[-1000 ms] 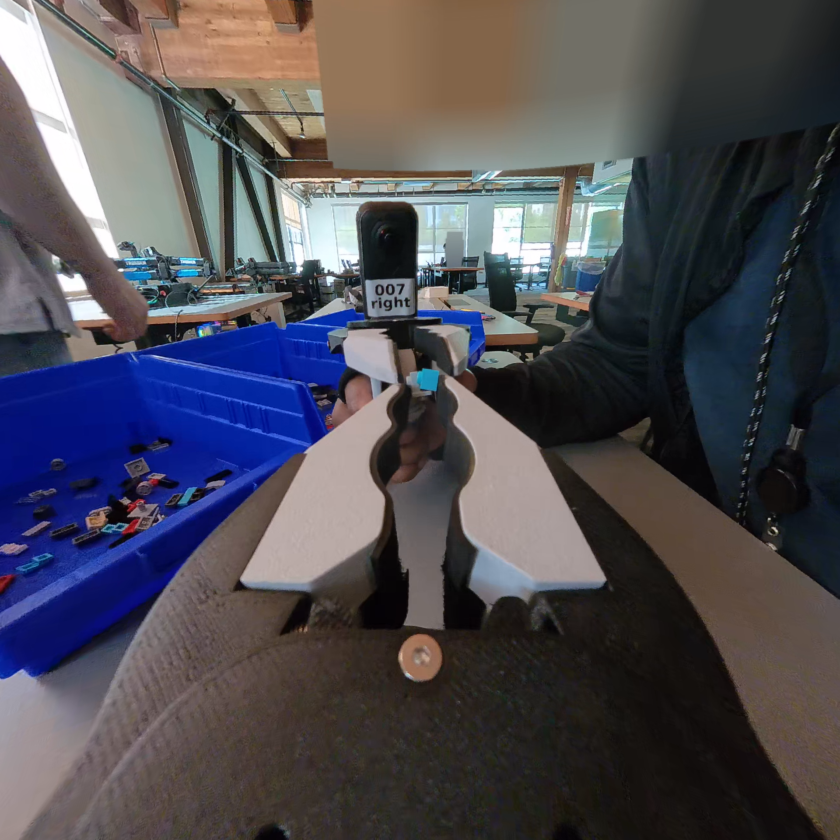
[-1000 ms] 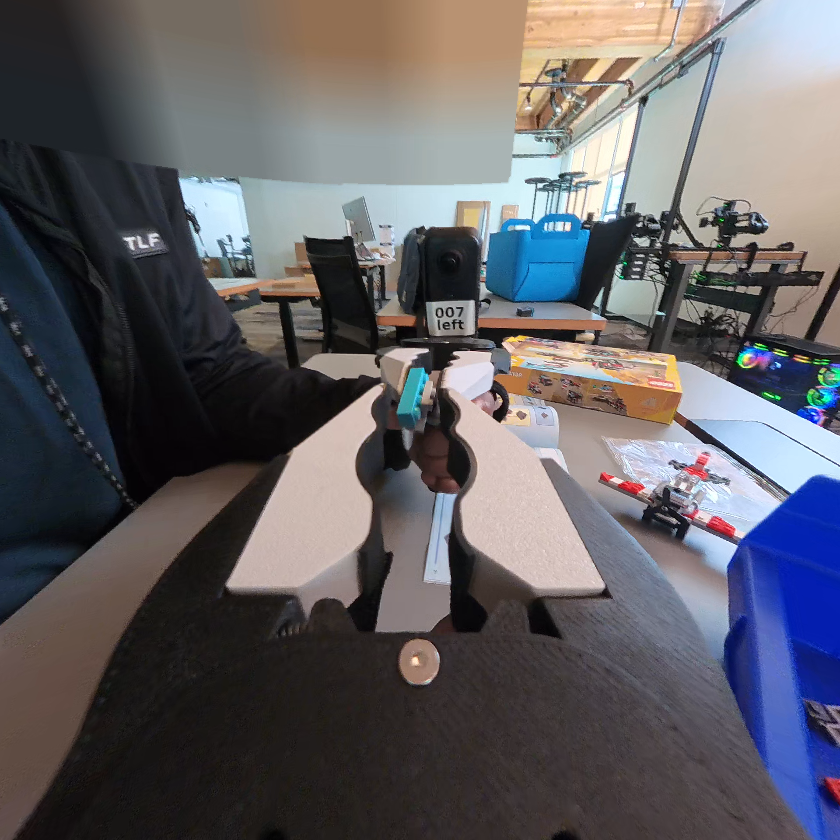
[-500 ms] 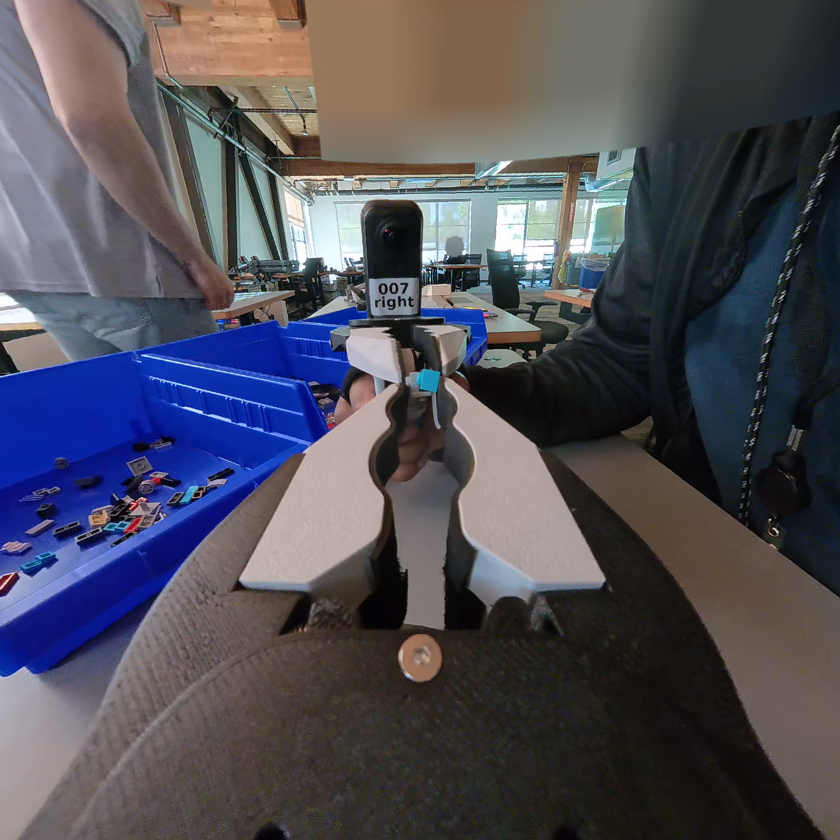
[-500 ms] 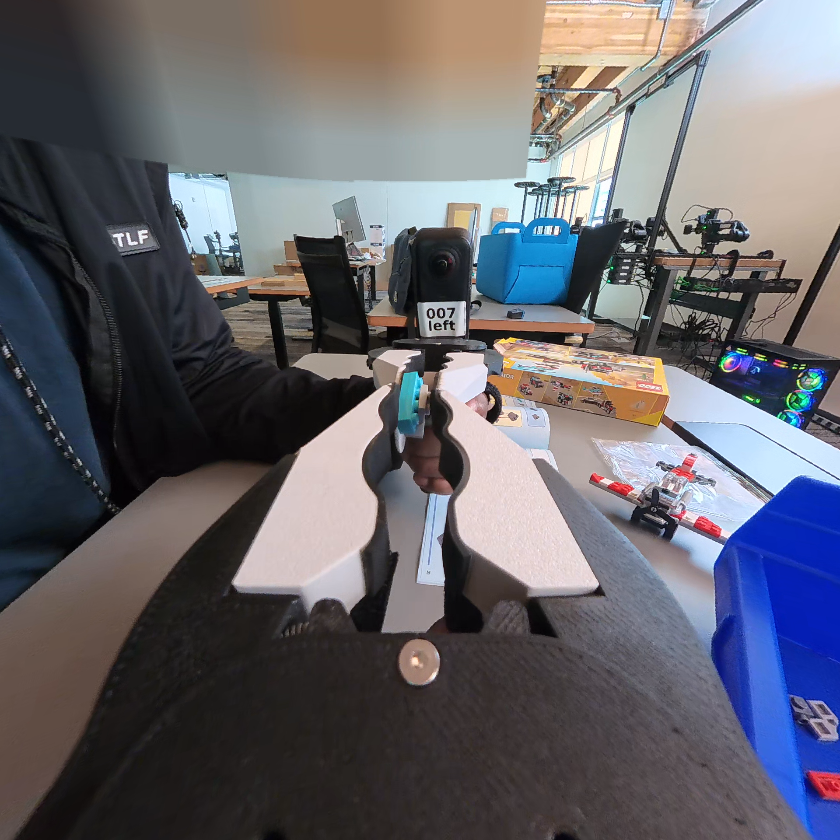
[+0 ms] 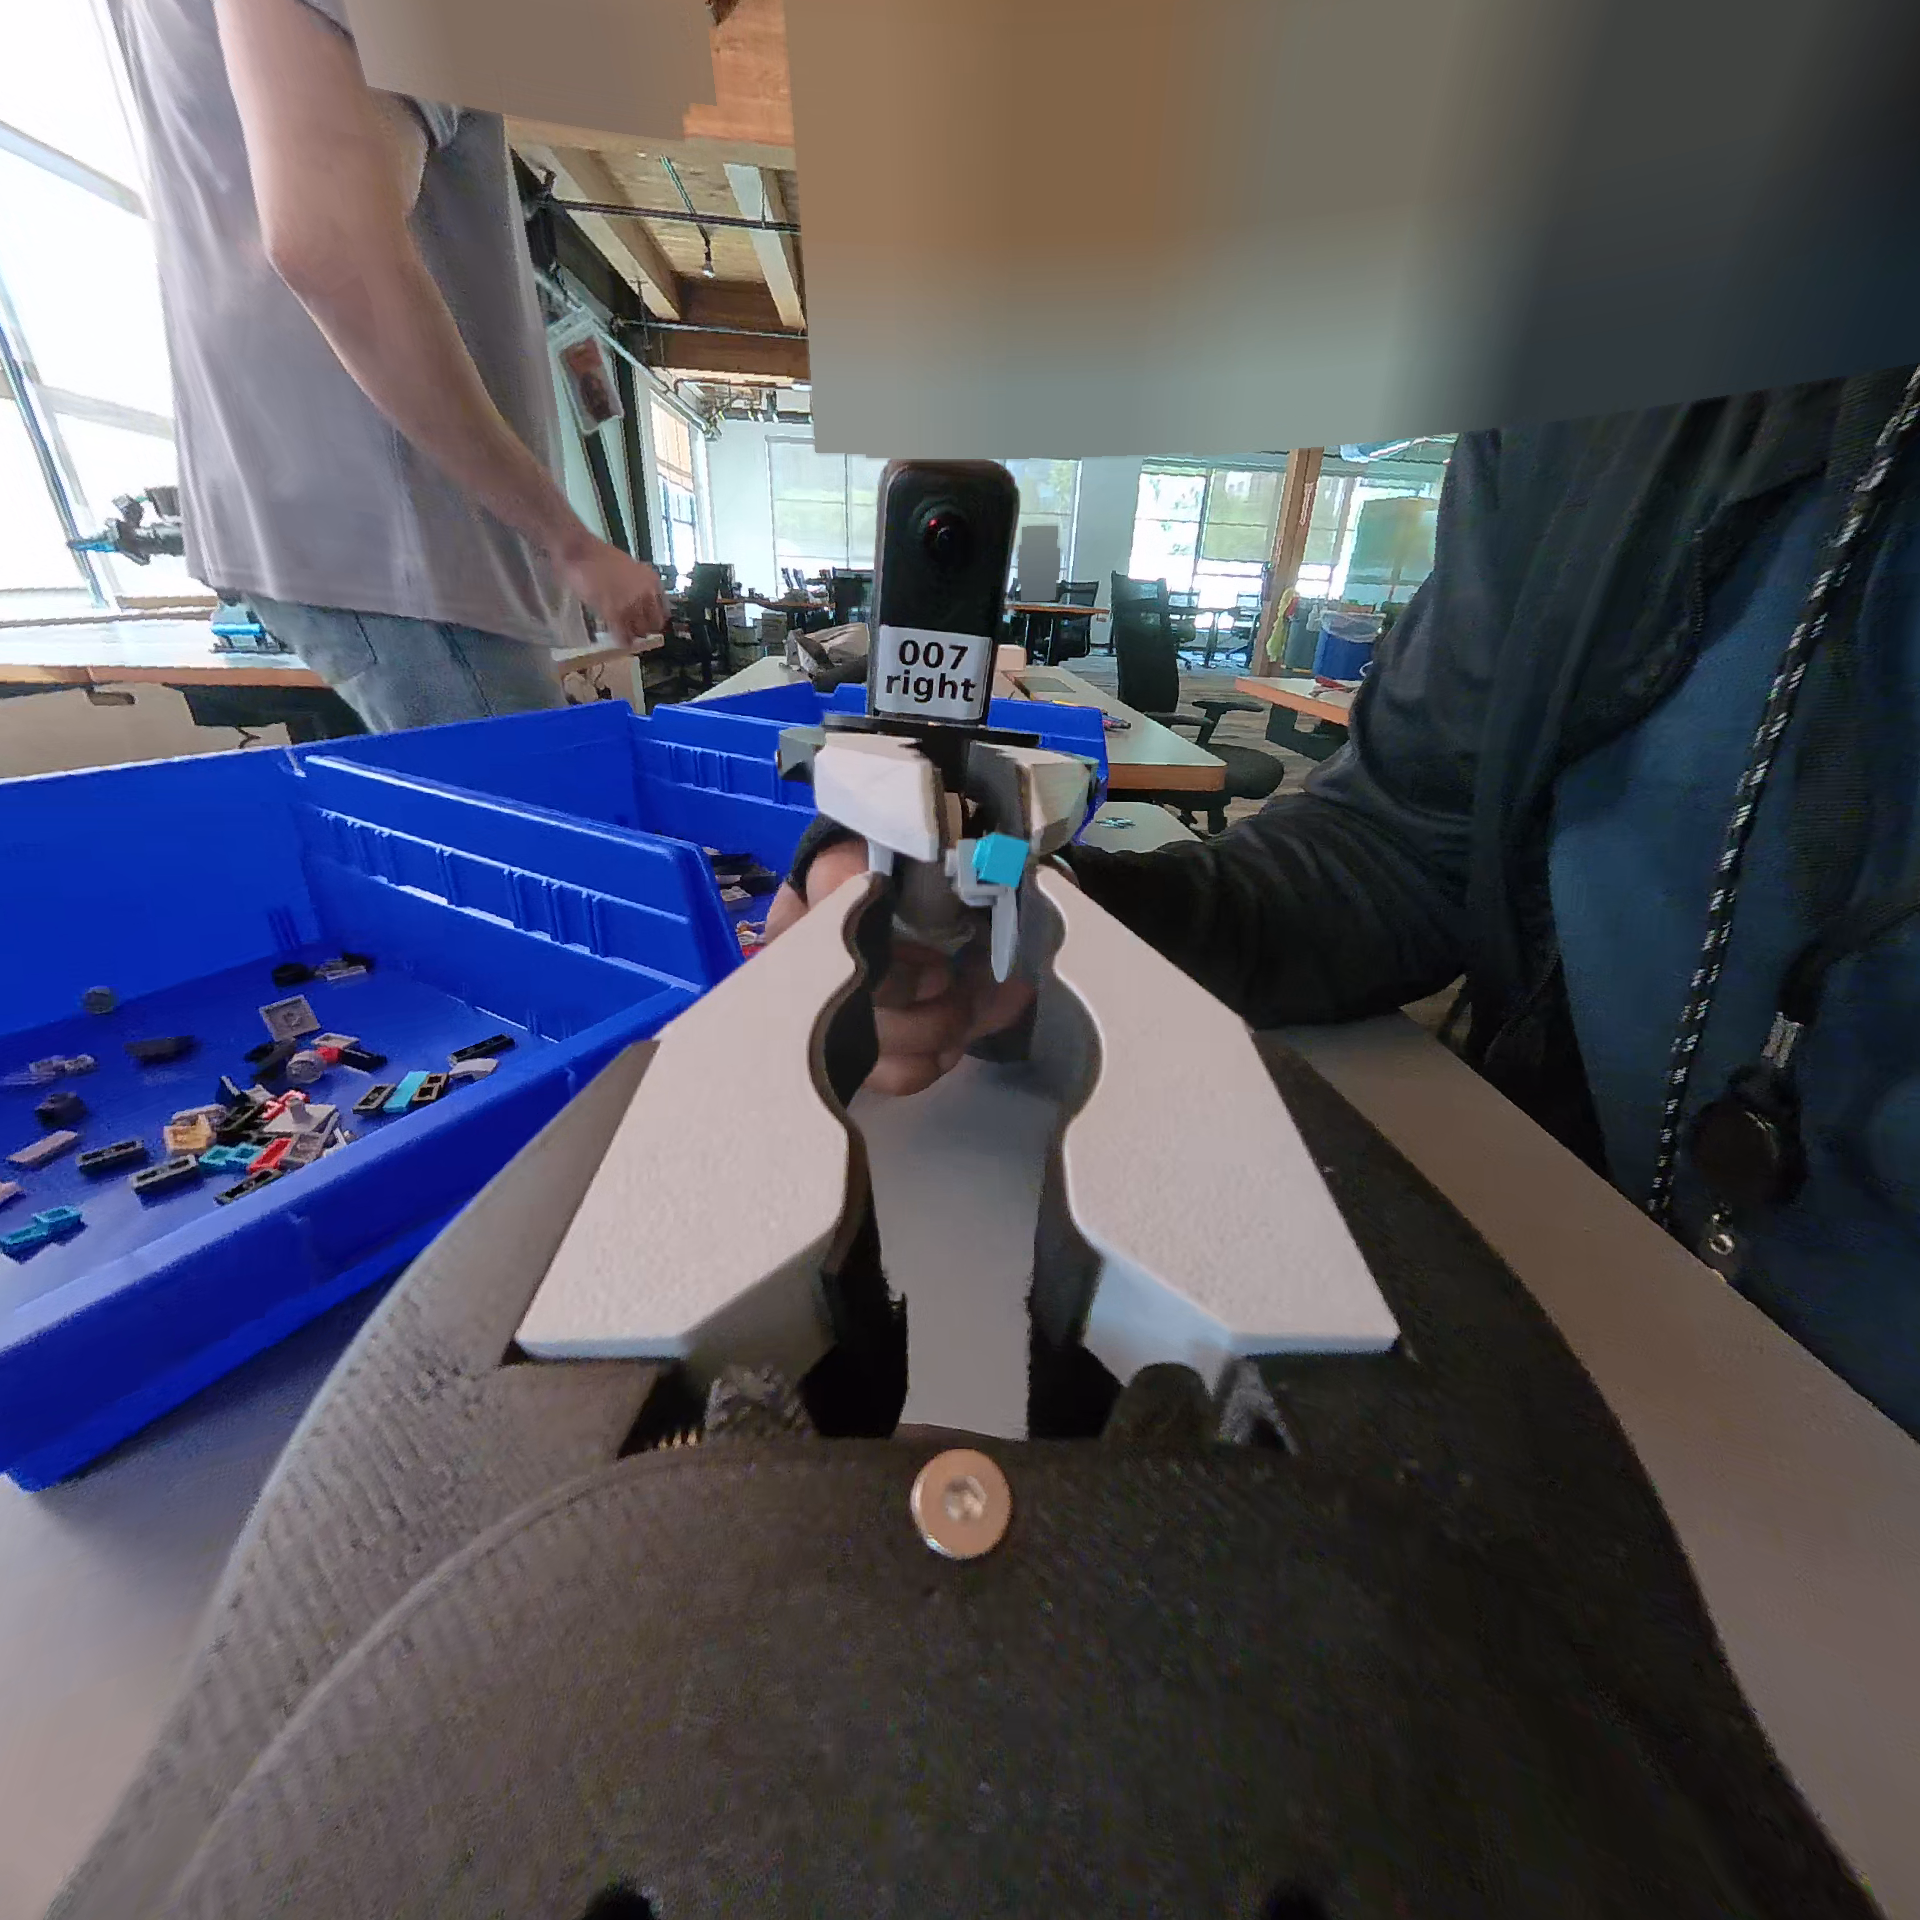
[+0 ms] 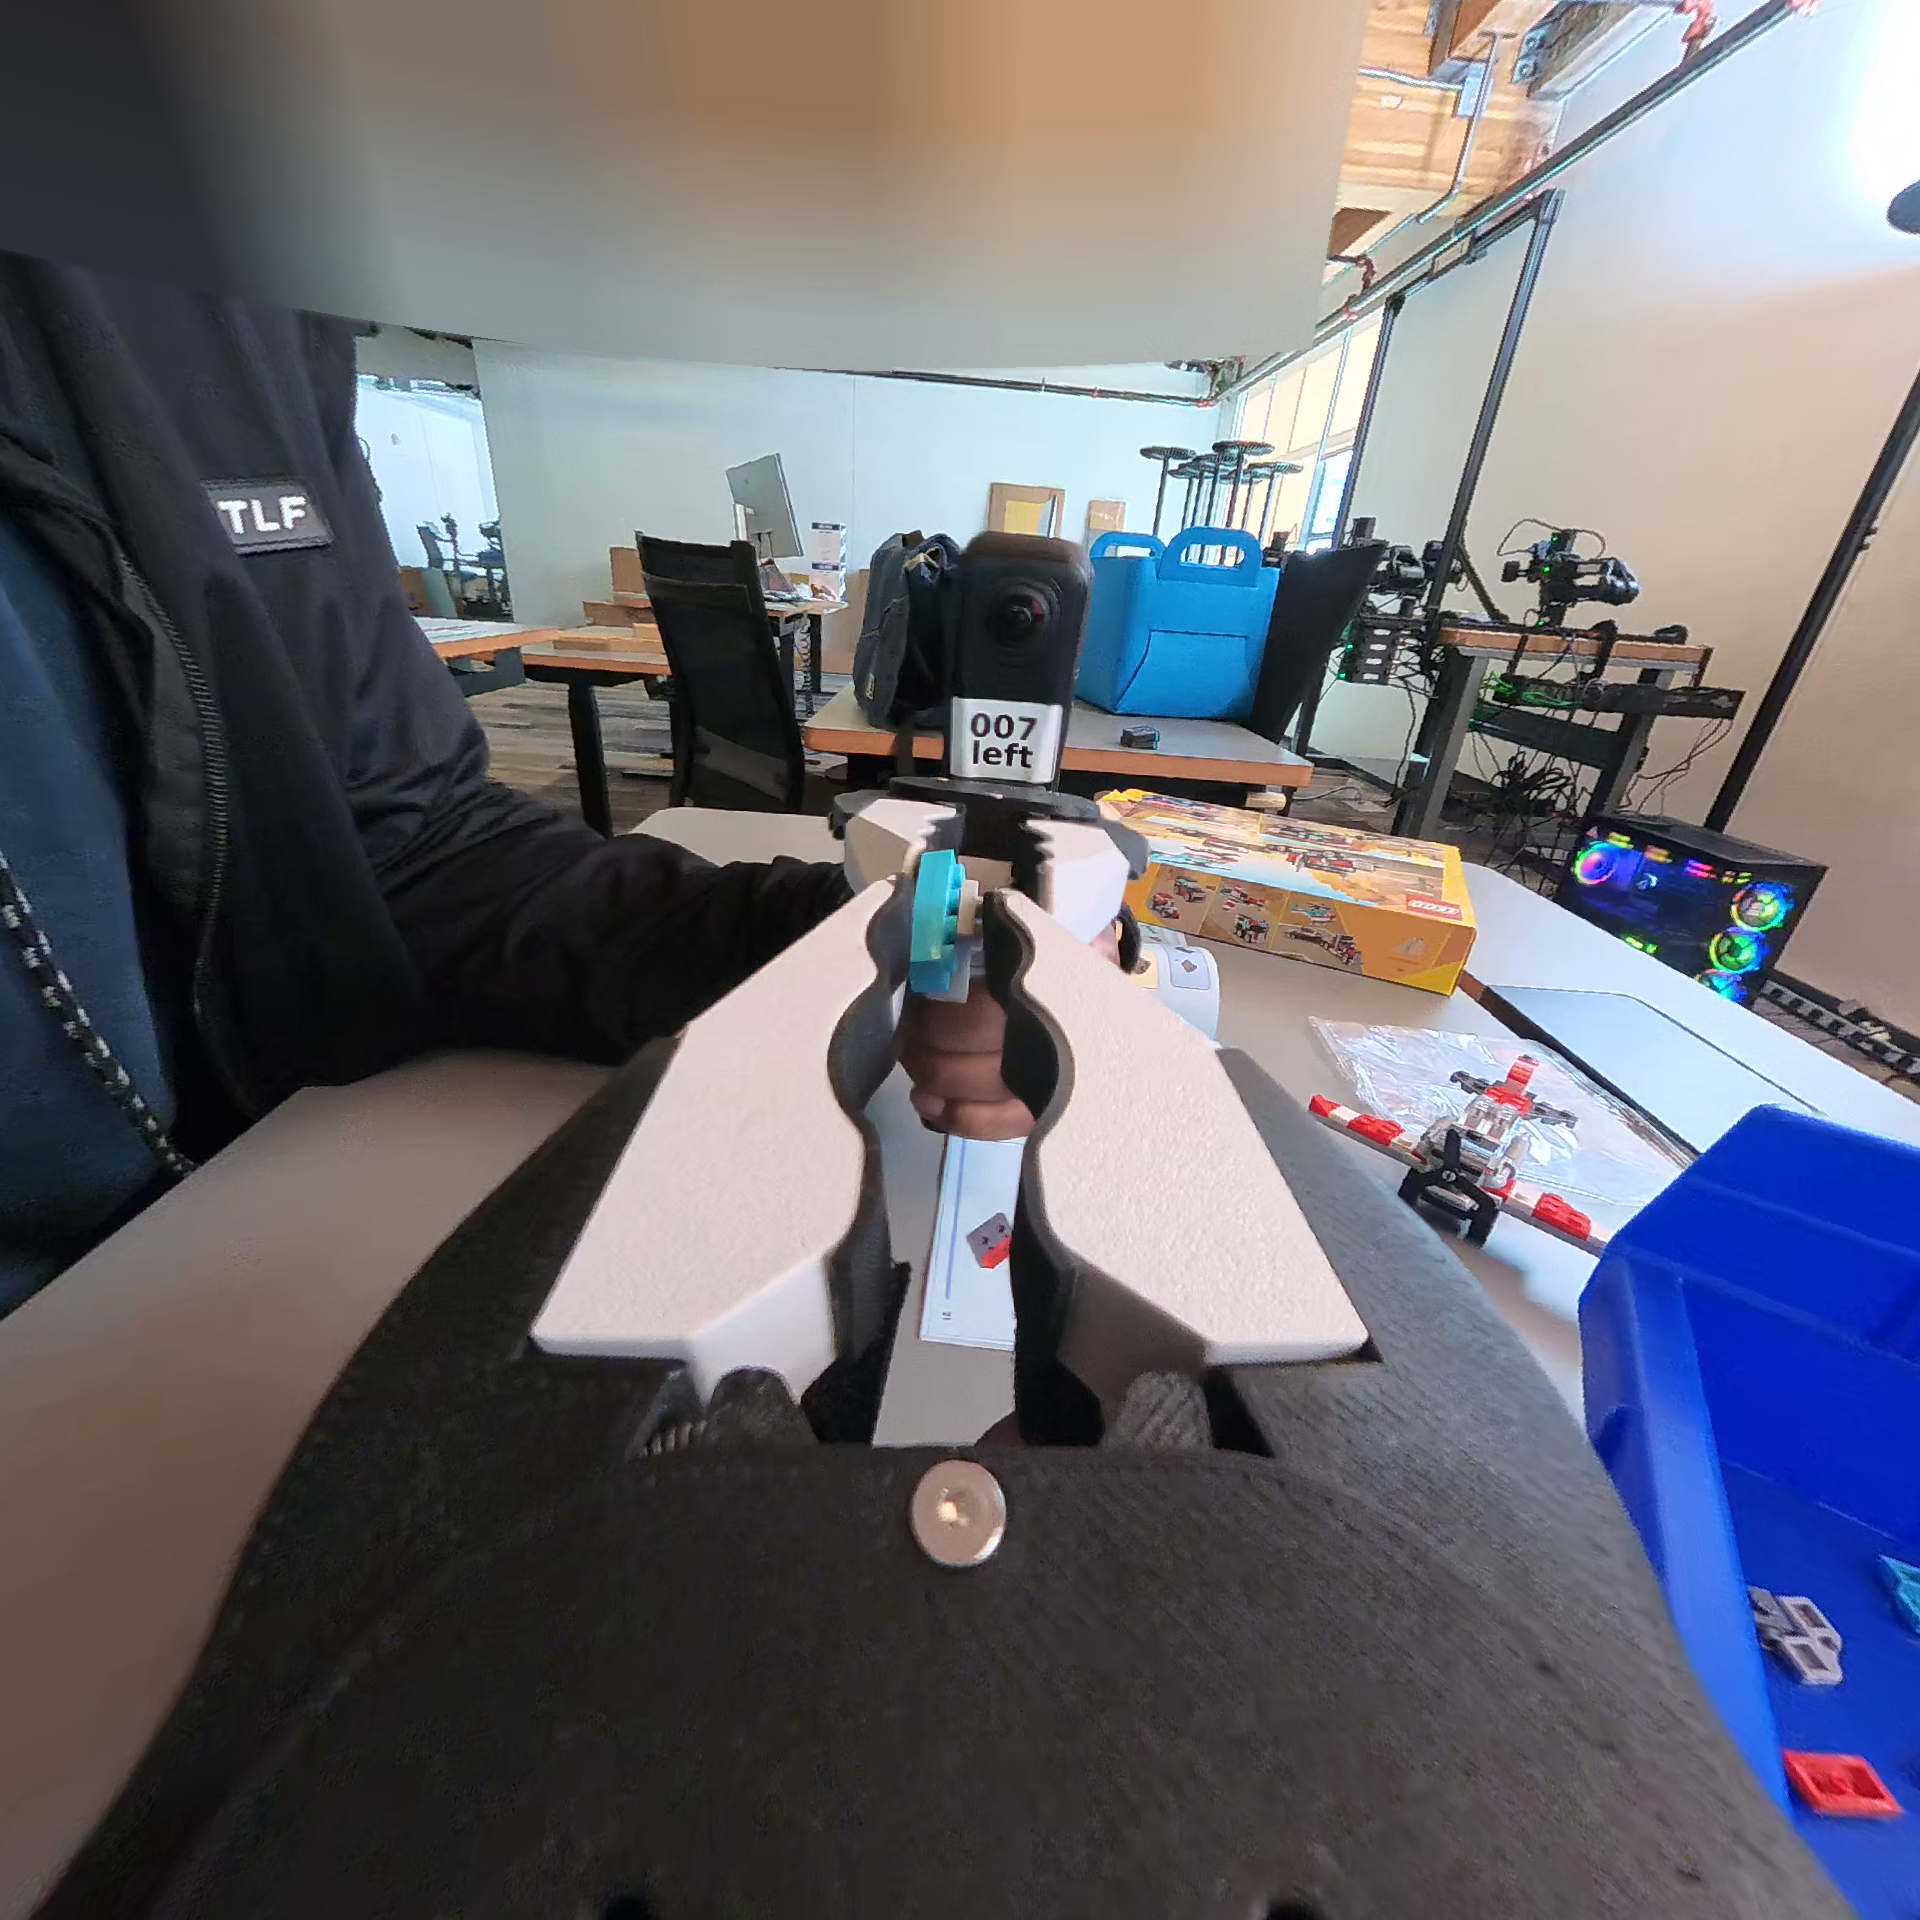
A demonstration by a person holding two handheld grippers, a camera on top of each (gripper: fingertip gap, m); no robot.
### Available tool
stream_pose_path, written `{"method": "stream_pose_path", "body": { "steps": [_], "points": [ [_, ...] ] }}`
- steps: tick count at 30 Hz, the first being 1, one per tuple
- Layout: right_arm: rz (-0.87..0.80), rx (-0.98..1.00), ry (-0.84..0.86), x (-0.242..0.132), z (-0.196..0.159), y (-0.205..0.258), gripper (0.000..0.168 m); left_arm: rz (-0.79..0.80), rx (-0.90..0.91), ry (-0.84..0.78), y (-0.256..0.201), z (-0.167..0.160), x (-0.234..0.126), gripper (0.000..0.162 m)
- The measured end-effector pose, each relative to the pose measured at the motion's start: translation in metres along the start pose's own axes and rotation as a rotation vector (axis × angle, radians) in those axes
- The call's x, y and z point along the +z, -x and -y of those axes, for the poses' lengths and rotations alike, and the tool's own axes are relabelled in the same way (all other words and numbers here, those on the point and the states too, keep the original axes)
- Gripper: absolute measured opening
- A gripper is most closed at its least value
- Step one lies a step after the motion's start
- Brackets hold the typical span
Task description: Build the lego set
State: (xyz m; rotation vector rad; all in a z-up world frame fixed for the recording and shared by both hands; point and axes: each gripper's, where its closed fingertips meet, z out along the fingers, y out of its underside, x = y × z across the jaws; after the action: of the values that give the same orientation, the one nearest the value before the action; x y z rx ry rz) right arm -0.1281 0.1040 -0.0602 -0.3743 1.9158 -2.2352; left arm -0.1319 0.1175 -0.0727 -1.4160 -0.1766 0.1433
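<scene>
My two grippers face each other above the grey table (image 6: 260,1195). My right gripper (image 6: 940,904) is shut on a small lego assembly (image 6: 933,920) with a teal round piece on grey and white parts. In the left wrist view the assembly (image 5: 992,860) sits at the tips of the right gripper (image 5: 977,831), with a white blade hanging down. My left gripper (image 5: 951,894) is open, its fingers on either side of the assembly and apart from it. It shows wide open in the right wrist view (image 6: 987,852).
A blue bin (image 5: 468,883) with several loose lego pieces (image 5: 239,1122) stands to the left, another blue bin (image 6: 1714,1299) at the right. A yellow lego box (image 6: 1299,894), a red-and-white plane model (image 6: 1475,1153) and an instruction sheet (image 6: 971,1247) lie on the table. A person (image 5: 343,364) stands behind the bins. Less than 4 cm separates the two grippers' tips.
My left gripper's fingers have spread apart and let go of the assembly. The right gripper keeps its hold. The standing person has walked closer along the bins.
</scene>
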Motion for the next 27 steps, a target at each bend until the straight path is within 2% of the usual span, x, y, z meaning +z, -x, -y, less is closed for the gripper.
{"method": "stream_pose_path", "body": {
  "steps": [7, 11, 27],
  "points": [
    [-0.022, -0.043, 0.019, 0.001, -0.003, -0.001, 0.013, -0.050, -0.089, 0.055, -0.004, -0.010, 0.000, 0.023],
    [-0.018, -0.048, 0.051, 0.003, -0.010, 0.000, 0.013, -0.058, -0.087, 0.083, -0.007, -0.014, 0.003, 0.012],
    [0.014, 0.044, 0.052, 0.002, -0.014, -0.001, 0.014, -0.048, -0.062, 0.109, -0.006, -0.019, 0.002, 0.009]
  ]
}}
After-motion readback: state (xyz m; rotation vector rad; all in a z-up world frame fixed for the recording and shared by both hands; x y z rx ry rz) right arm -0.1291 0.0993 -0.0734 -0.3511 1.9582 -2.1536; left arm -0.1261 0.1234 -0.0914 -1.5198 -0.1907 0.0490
